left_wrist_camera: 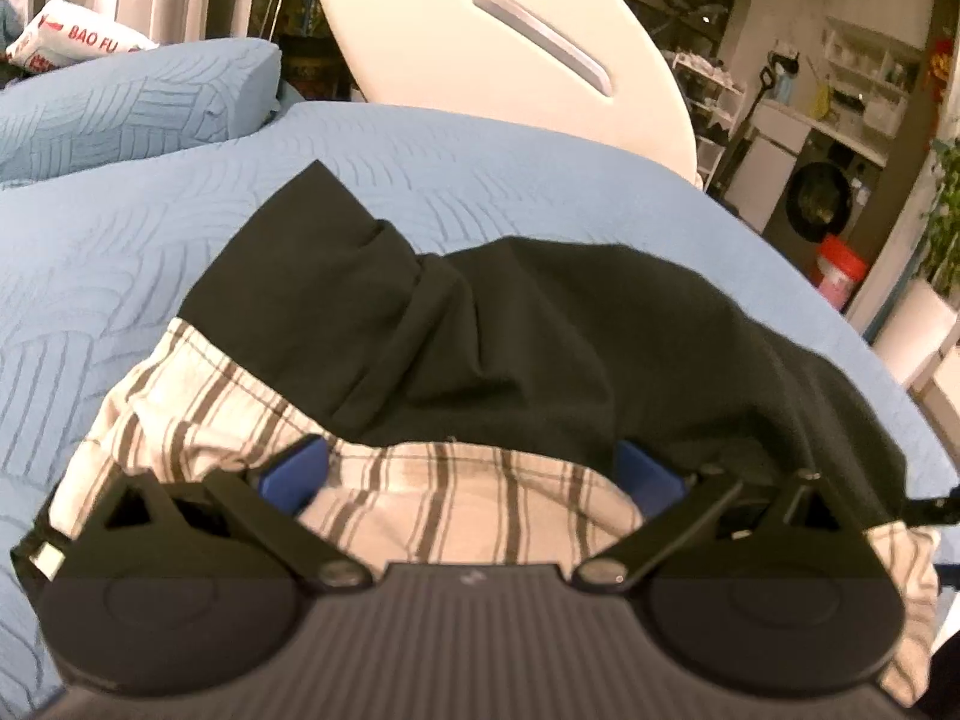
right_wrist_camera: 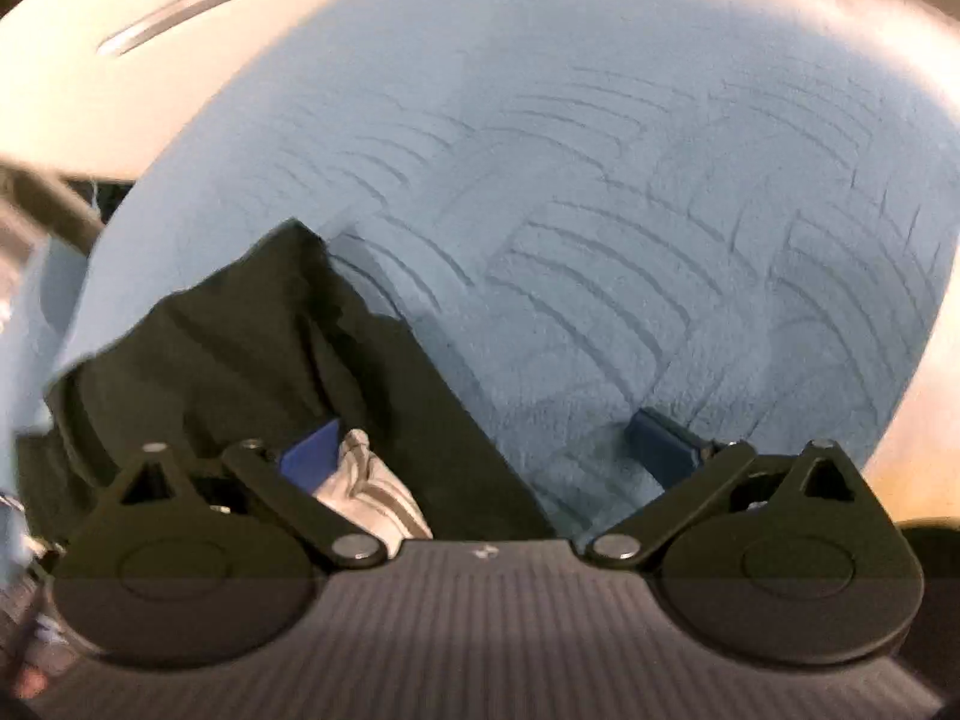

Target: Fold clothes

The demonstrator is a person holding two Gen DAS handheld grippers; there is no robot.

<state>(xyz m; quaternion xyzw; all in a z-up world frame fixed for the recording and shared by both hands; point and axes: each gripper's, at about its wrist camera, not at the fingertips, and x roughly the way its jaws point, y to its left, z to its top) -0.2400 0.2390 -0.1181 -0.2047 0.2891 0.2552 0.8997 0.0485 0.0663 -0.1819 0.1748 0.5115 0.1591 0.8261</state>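
The left hand-held gripper is spread wide, its blue pads flanking a plaid cloth at lower centre, with a black garment lying over the plaid just ahead, both on the blue bed cover. Only this view shows the pillow at upper left, the white headboard at top, and the washer and red-lidded tub at right. The right hand-held gripper is also spread; its left pad touches a bunched plaid fold beside the black garment at lower left, the other pad over bare cover. This view is blurred.
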